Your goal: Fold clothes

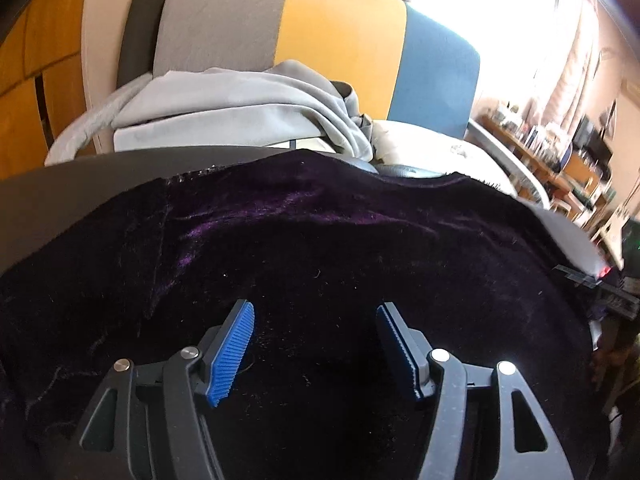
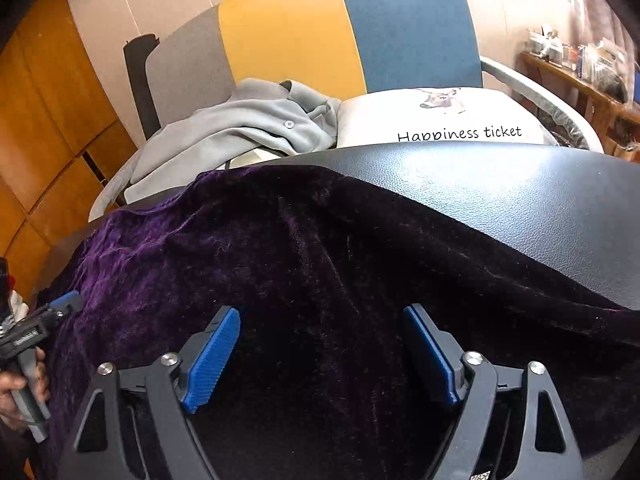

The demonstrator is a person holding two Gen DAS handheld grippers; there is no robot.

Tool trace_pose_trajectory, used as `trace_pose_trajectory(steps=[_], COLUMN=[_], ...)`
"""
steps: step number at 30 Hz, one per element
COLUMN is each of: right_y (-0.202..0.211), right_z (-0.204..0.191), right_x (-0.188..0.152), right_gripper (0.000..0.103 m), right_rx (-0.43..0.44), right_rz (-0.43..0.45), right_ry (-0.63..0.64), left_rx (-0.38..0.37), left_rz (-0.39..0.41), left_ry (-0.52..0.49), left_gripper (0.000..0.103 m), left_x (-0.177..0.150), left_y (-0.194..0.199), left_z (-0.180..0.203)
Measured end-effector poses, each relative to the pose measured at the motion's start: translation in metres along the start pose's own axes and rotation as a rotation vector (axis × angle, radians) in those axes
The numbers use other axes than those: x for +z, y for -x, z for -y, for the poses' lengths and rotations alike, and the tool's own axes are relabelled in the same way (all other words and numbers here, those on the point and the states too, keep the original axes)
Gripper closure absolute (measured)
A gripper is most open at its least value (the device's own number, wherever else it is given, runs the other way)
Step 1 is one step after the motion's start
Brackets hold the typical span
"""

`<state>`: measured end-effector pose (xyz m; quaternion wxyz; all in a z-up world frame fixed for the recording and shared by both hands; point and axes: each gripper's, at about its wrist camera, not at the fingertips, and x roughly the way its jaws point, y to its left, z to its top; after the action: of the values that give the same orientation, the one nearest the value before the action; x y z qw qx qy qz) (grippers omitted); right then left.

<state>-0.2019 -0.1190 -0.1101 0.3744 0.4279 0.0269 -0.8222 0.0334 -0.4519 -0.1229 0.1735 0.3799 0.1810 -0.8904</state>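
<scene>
The dark purple velvet garment lies spread over a black leather-textured surface, covering most of it in the left wrist view; in the right wrist view the right part of the surface is bare. The cloth shows shallow creases and a purple sheen toward its left side.

The left hand-held gripper hovers low over the garment with its blue-padded fingers spread apart and nothing between them. The right hand-held gripper is likewise set wide apart over the cloth, holding nothing. Whether either touches the fabric cannot be told.

In the right wrist view the left hand-held gripper appears at the left edge, held by a hand above the garment's left part.

Behind the surface stands a chair with grey, yellow and blue back panels. On its seat lie a crumpled grey garment and a white cushion printed "Happiness ticket". A cluttered shelf stands at far right.
</scene>
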Motion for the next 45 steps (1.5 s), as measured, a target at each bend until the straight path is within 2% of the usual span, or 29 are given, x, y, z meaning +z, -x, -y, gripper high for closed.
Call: trace_pose_trajectory(steps=[2, 5, 9, 12, 13, 19, 22, 23, 24, 28, 31, 32, 33, 34, 35, 36, 41, 43, 45], right_y=[0.006, 0.041, 0.116, 0.176, 0.194, 0.273, 0.278, 0.275, 0.271, 0.255, 0.238, 0.233, 0.230, 0.228, 0.225, 0.222, 0.209, 0.210, 0.196], right_z=[0.005, 0.015, 0.060, 0.116, 0.134, 0.202, 0.223, 0.228, 0.230, 0.224, 0.225, 0.227, 0.227, 0.224, 0.221, 0.217, 0.197, 0.167, 0.124], right_x=[0.001, -0.009, -0.022, -0.037, -0.046, -0.099, -0.113, -0.115, -0.113, -0.086, -0.064, -0.059, -0.052, -0.043, -0.033, -0.023, 0.027, 0.052, 0.063], right_gripper=[0.017, 0.019, 0.018, 0.018, 0.018, 0.017, 0.016, 0.016, 0.016, 0.015, 0.015, 0.017, 0.026, 0.039, 0.075, 0.092, 0.092, 0.092, 0.092], right_rx=[0.018, -0.053, -0.318, -0.476, -0.459, -0.073, 0.104, 0.129, 0.087, -0.189, -0.374, -0.419, -0.435, -0.425, -0.414, -0.404, -0.332, -0.223, -0.102], right_rz=[0.003, 0.062, 0.166, 0.189, 0.208, 0.392, 0.467, 0.477, 0.477, 0.420, 0.334, 0.331, 0.327, 0.316, 0.305, 0.294, 0.255, 0.311, 0.312], right_ry=[-0.028, -0.011, 0.077, 0.006, -0.083, -0.588, -0.785, -0.837, -0.862, -0.737, -0.630, -0.603, -0.577, -0.557, -0.537, -0.517, -0.417, -0.378, -0.319], left_rx=[0.018, 0.013, -0.018, -0.022, -0.022, 0.011, 0.024, 0.025, 0.023, 0.007, -0.004, -0.008, -0.011, -0.013, -0.016, -0.019, -0.033, -0.035, -0.031], left_rz=[-0.003, -0.004, 0.004, 0.006, 0.006, -0.001, -0.003, -0.003, -0.002, 0.002, 0.005, 0.006, 0.007, 0.007, 0.008, 0.009, 0.013, 0.014, 0.014], left_ry=[-0.018, -0.020, 0.004, 0.007, 0.007, -0.020, -0.031, -0.032, -0.030, -0.020, -0.011, -0.008, -0.006, -0.004, -0.001, 0.001, 0.013, 0.015, 0.013], left_gripper=[0.037, 0.036, 0.035, 0.034, 0.034, 0.034, 0.034, 0.034, 0.034, 0.034, 0.034, 0.034, 0.034, 0.034, 0.034, 0.034, 0.033, 0.033, 0.033], left_x=[-0.002, -0.003, -0.004, -0.004, -0.004, -0.003, -0.002, -0.002, -0.003, -0.002, -0.002, -0.002, -0.002, -0.002, -0.003, -0.003, -0.003, -0.003, -0.004], left_y=[0.001, 0.000, 0.001, 0.001, 0.002, -0.001, -0.002, -0.002, -0.001, -0.001, -0.001, -0.001, 0.000, 0.000, 0.000, 0.000, 0.001, 0.001, 0.001], left_z=[0.005, 0.007, 0.003, 0.003, 0.003, 0.009, 0.011, 0.011, 0.010, 0.006, 0.004, 0.004, 0.003, 0.003, 0.003, 0.002, 0.001, 0.001, 0.002])
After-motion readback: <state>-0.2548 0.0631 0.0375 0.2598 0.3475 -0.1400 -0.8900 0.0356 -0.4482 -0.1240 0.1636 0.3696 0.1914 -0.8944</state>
